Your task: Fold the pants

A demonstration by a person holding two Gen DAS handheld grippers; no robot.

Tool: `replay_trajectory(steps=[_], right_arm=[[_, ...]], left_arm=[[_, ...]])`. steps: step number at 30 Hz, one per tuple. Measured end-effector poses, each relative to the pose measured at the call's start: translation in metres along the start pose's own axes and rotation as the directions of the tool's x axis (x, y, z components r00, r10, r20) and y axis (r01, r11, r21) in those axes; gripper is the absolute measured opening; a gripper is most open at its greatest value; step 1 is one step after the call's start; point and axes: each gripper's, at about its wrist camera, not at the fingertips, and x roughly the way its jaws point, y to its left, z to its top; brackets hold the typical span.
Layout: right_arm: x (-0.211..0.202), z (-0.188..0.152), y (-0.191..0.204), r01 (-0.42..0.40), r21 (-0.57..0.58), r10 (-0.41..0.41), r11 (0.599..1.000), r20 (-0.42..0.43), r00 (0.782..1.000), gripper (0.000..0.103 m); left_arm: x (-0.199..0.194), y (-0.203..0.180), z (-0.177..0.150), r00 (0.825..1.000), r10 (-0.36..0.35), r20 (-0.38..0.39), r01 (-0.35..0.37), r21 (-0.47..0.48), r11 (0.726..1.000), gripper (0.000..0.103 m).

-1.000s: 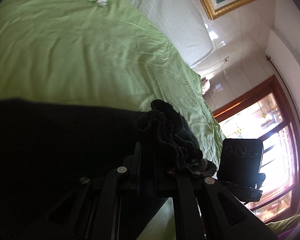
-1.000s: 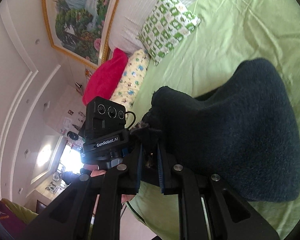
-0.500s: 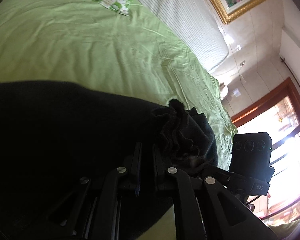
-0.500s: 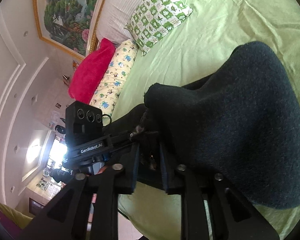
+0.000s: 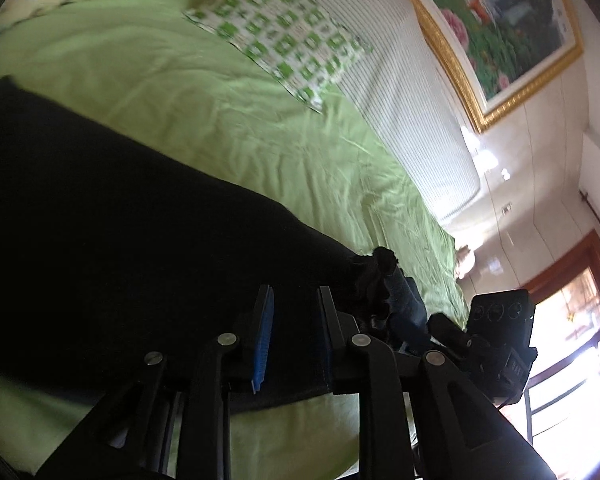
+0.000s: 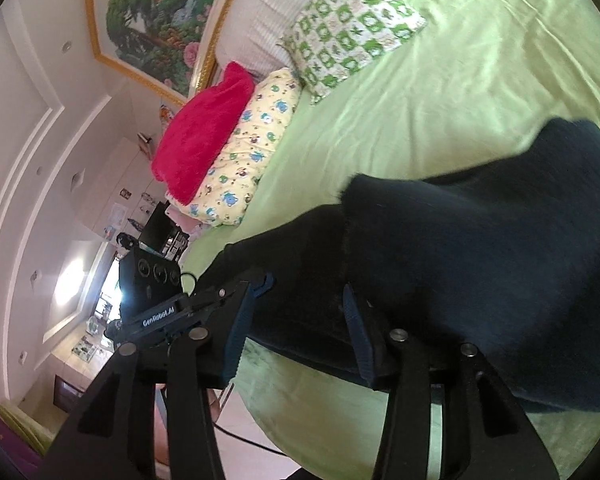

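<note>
Dark navy pants (image 5: 120, 232) lie folded on the green bed sheet (image 5: 228, 120); they also show in the right wrist view (image 6: 500, 264). My left gripper (image 5: 294, 296) is open, its jaws apart over the near edge of the pants, with a bunched end of cloth (image 5: 374, 276) just right of it. My right gripper (image 6: 306, 292) is open too, jaws apart over the pants' near edge. Each gripper shows in the other's view: the right one in the left wrist view (image 5: 496, 340), the left one in the right wrist view (image 6: 156, 300).
A green-and-white patterned pillow (image 6: 352, 28), a yellow pillow (image 6: 244, 152) and a red one (image 6: 200, 136) lie by the striped headboard (image 5: 400, 80). A framed painting (image 5: 500, 20) hangs above. The bed's near edge (image 6: 300, 420) drops to the floor. A window (image 5: 572, 340) is at right.
Both grippers have opened and let go of the pants, which have dropped flat onto the bed. Both views have swung toward the pillows.
</note>
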Motion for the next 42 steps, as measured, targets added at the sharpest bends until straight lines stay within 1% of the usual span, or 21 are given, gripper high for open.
replay_trajectory(steps=[2, 10, 14, 15, 16, 17, 19, 22, 29, 30, 32, 33, 40, 42], right_arm=[[0.004, 0.002, 0.005, -0.004, -0.011, 0.004, 1.000, -0.003, 1.000, 0.048], [0.026, 0.011, 0.026, -0.017, -0.056, 0.014, 0.998, -0.041, 0.999, 0.049], [0.041, 0.013, 0.035, -0.028, -0.080, 0.022, 0.996, -0.074, 0.997, 0.057], [0.046, 0.014, 0.038, -0.029, -0.089, 0.021, 0.996, -0.089, 0.996, 0.057], [0.051, 0.015, 0.040, -0.028, -0.098, 0.019, 0.995, -0.099, 0.995, 0.057], [0.056, 0.015, 0.043, -0.029, -0.109, 0.017, 0.994, -0.111, 0.994, 0.057], [0.066, 0.017, 0.050, -0.030, -0.136, 0.011, 0.990, -0.135, 0.991, 0.057], [0.081, 0.020, 0.062, -0.034, -0.176, 0.005, 0.984, -0.164, 0.987, 0.057], [0.117, 0.030, 0.085, -0.055, -0.240, 0.000, 0.969, -0.224, 0.975, 0.058], [0.124, 0.031, 0.088, -0.057, -0.252, -0.004, 0.966, -0.236, 0.972, 0.058], [0.135, 0.033, 0.093, -0.063, -0.271, -0.011, 0.960, -0.262, 0.965, 0.059], [0.142, 0.034, 0.095, -0.068, -0.284, -0.014, 0.956, -0.276, 0.961, 0.059], [0.190, 0.046, 0.112, -0.074, -0.387, -0.074, 0.919, -0.354, 0.932, 0.059], [0.206, 0.051, 0.118, -0.078, -0.425, -0.097, 0.902, -0.376, 0.921, 0.059]], left_arm=[[-0.015, 0.007, -0.002, 1.000, 0.015, 0.026, -0.014, -0.019, 1.000, 0.028], [-0.068, 0.026, -0.017, 0.990, 0.085, 0.116, -0.075, -0.087, 0.993, 0.028], [-0.098, 0.032, -0.031, 0.978, 0.129, 0.166, -0.112, -0.111, 0.987, 0.029], [-0.104, 0.034, -0.034, 0.975, 0.140, 0.174, -0.120, -0.120, 0.986, 0.031], [-0.109, 0.036, -0.037, 0.972, 0.148, 0.182, -0.125, -0.130, 0.984, 0.036], [-0.117, 0.040, -0.041, 0.968, 0.159, 0.193, -0.131, -0.148, 0.980, 0.038], [-0.127, 0.047, -0.046, 0.964, 0.169, 0.206, -0.134, -0.175, 0.975, 0.038], [-0.143, 0.058, -0.054, 0.952, 0.194, 0.235, -0.142, -0.220, 0.965, 0.038], [-0.154, 0.085, -0.056, 0.940, 0.245, 0.239, -0.167, -0.305, 0.938, 0.038], [-0.154, 0.088, -0.056, 0.938, 0.250, 0.239, -0.169, -0.314, 0.934, 0.039], [-0.154, 0.095, -0.055, 0.933, 0.268, 0.240, -0.178, -0.338, 0.924, 0.050], [-0.154, 0.097, -0.054, 0.930, 0.275, 0.243, -0.181, -0.350, 0.919, 0.050], [-0.147, 0.113, -0.047, 0.931, 0.287, 0.226, -0.179, -0.400, 0.899, 0.050], [-0.145, 0.118, -0.044, 0.933, 0.275, 0.231, -0.158, -0.425, 0.892, 0.050]])
